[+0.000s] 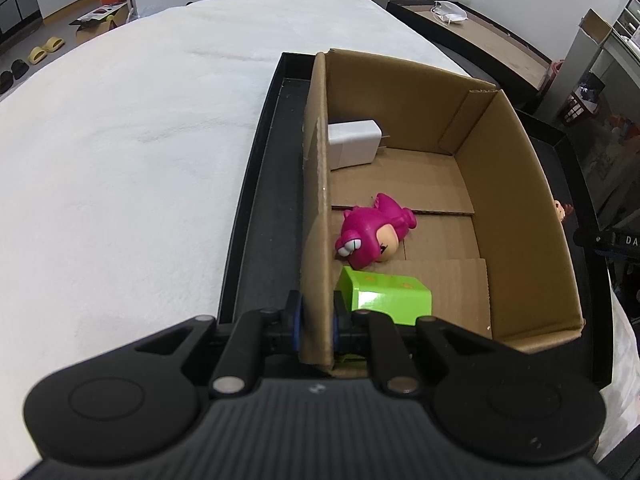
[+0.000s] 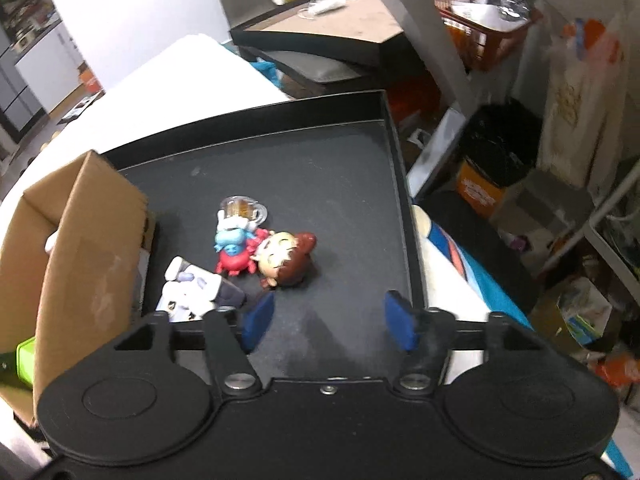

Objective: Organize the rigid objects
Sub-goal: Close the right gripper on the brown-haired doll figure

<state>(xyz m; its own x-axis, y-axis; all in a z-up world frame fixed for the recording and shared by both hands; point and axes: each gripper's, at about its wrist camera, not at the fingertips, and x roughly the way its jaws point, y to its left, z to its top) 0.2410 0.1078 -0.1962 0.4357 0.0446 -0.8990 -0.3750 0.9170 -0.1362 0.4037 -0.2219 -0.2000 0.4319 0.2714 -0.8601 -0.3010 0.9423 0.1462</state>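
My left gripper [image 1: 317, 322] is shut on the left wall of the cardboard box [image 1: 316, 184], one blue pad on each side of it. Inside the box lie a white charger [image 1: 354, 143], a pink figurine [image 1: 374, 232] and a green block [image 1: 384, 294]. My right gripper [image 2: 328, 322] hangs open over the black tray [image 2: 360, 160], nothing between its pads. Ahead of it on the tray lie a brown-haired figurine [image 2: 286, 260], a red and blue toy [image 2: 234, 250], a clear trinket [image 2: 242, 208] and a white and dark figure [image 2: 198, 290]. The box [image 2: 96, 248] stands at the tray's left.
The tray [image 1: 260, 184] rests on a white blanket [image 1: 120, 160] that spreads to the left. A low brown table [image 1: 480, 36] with a mask and a cup stands behind. Right of the tray are cluttered shelves, a red basket [image 2: 488, 28] and bags.
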